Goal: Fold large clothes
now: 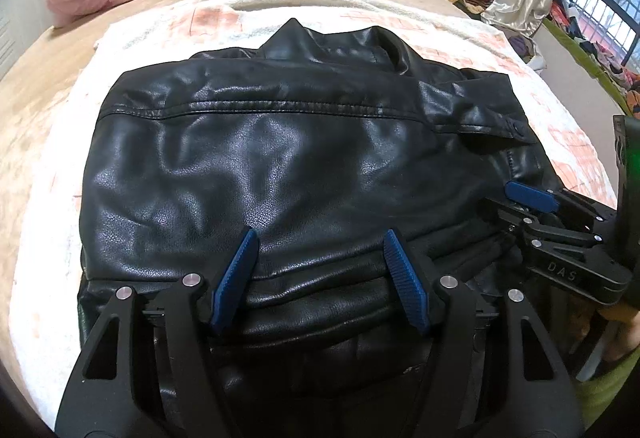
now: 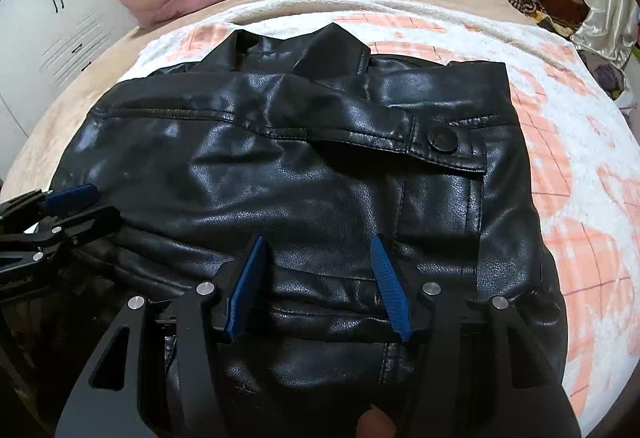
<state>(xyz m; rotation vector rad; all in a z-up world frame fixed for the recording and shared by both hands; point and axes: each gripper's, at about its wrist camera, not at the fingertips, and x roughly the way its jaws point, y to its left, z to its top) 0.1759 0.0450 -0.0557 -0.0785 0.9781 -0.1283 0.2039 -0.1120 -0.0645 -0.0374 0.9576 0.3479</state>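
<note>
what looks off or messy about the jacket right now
Nothing damaged or spilled. The black jacket lies folded on the blanket; only its buttoned tab sits slightly askew, and its collar is rumpled.

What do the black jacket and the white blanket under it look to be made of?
Jacket: leather or faux leather, which one not tellable; glossy, with pebbled grain, soft creases and stitched seams. Blanket: fluffy fleece or plush, matte, with a nappy pile and a faded orange grid print.
</note>
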